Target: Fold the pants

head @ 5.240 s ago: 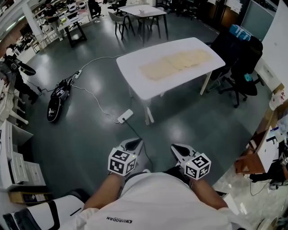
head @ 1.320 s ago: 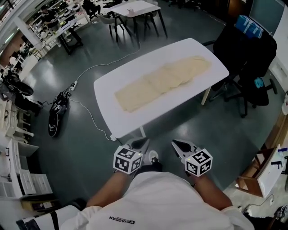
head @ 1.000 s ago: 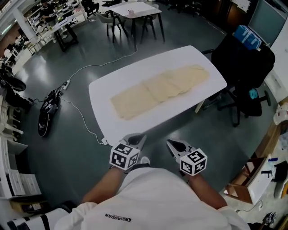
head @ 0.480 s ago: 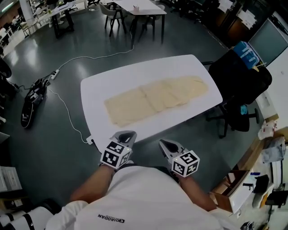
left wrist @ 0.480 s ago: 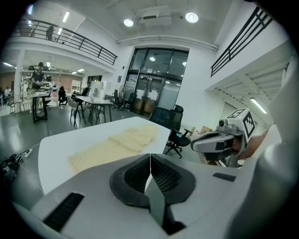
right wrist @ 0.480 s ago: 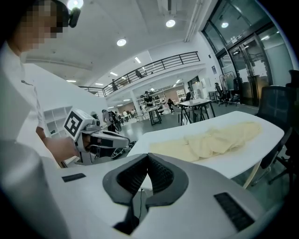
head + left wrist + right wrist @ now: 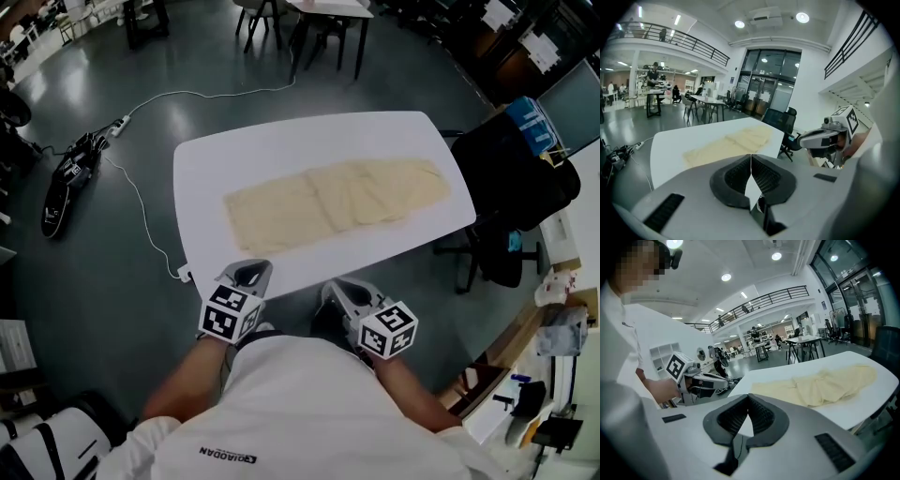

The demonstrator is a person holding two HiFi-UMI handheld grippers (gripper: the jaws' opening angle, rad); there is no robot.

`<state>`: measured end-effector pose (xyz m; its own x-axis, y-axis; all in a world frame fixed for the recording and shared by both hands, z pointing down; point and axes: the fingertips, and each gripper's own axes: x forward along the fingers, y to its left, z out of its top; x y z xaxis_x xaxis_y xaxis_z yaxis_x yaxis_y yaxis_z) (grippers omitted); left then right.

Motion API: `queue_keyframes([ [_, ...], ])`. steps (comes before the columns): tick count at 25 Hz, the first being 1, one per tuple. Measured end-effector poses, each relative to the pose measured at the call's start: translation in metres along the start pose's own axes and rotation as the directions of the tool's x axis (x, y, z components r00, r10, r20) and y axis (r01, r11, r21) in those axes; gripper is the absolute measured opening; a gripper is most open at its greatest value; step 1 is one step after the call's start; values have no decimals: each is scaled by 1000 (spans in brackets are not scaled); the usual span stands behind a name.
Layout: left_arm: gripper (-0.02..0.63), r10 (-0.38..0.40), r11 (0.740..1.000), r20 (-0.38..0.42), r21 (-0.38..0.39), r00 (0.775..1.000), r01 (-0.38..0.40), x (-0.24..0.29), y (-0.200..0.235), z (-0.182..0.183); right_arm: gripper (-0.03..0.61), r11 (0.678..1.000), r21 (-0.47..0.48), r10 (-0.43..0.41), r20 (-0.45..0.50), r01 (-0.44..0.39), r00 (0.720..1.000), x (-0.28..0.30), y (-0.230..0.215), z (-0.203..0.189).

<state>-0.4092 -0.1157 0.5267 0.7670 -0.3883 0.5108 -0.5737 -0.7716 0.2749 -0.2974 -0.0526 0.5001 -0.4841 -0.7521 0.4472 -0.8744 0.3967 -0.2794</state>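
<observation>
Pants, pale yellow, lie flat and unfolded along the length of the white tabletop. Their lay matches the earlier head views; no crease or edge has shifted.

Changes from the earlier head views:
- The tabletop is nearer and fills more of the view; the person has closed in on its near long edge.
- The left claw now overlaps that near edge in the head view. Earlier it was over open floor.
- The right claw is just short of the same edge, beside the left one.

Claw state: both claws have their jaws pressed together with nothing between them, as each gripper view shows. Neither claw touches the cloth.

Edges and clearance:
- A broad bare strip of tabletop runs along the far side of the pants; the strip on the near side is narrower.
- The left end of the tabletop is bare. At the right end the cloth reaches close to the rounded corner.
- A black office chair stands just beside the right end of the tabletop.
- On the floor to the left a white cable runs to a power strip near the table's corner, and a dark scooter-like object lies well apart from the table.
</observation>
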Motion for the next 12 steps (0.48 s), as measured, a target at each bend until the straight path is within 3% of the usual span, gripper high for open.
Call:
queue_keyframes([
  [5,28,100,993,19,-63,995,-99,20,19,9,18,998,-22,65,-23,-66,998,15,-36,14],
  [12,28,230,960,8,-168,973,-226,28,54,12,18,977,-64,200,-83,-205,976,61,-56,38],
])
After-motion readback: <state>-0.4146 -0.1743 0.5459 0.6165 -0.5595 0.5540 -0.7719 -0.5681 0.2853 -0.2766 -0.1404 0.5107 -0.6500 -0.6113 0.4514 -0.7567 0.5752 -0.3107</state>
